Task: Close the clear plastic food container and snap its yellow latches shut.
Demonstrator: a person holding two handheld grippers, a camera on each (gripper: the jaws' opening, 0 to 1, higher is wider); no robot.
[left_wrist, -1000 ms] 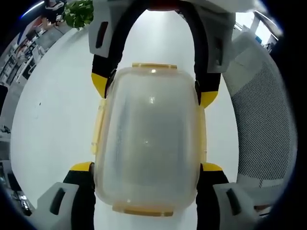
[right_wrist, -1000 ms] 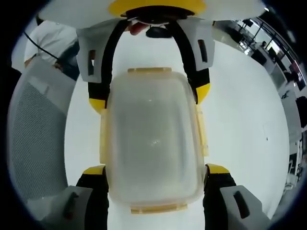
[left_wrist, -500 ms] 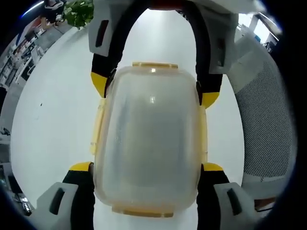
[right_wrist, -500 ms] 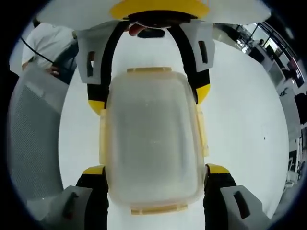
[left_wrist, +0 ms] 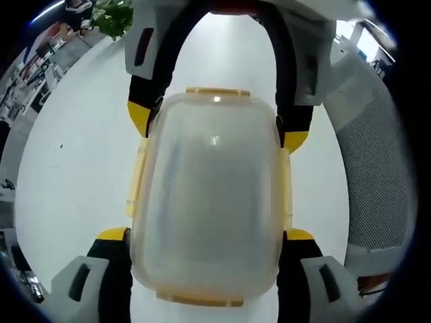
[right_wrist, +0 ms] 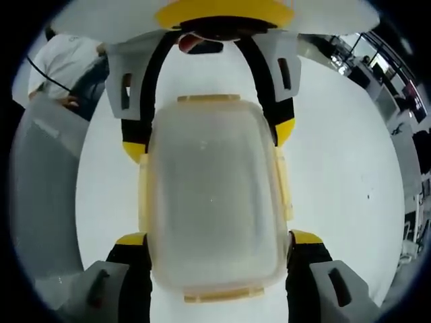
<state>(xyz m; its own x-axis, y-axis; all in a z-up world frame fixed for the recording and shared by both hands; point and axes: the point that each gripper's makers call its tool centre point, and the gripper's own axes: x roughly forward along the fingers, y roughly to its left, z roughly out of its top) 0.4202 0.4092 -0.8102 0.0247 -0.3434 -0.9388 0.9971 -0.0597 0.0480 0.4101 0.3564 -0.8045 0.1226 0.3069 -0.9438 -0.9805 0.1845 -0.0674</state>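
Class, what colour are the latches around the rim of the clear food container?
Pale yellow latches on the container, clearest in the right gripper view.

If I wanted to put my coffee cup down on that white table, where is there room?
Bare white table lies beside the clear container, toward the plant. The other side is tighter, edged by a mesh chair. Around the container it is crowded: left gripper and right gripper bracket it.

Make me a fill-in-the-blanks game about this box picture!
1. The food container is made of clear ____.
2. Its latches are coloured ____.
3. The table under it is ____.
4. The container sits between ____ grippers, the left gripper and the right gripper.

Missing words: plastic, yellow, white, two
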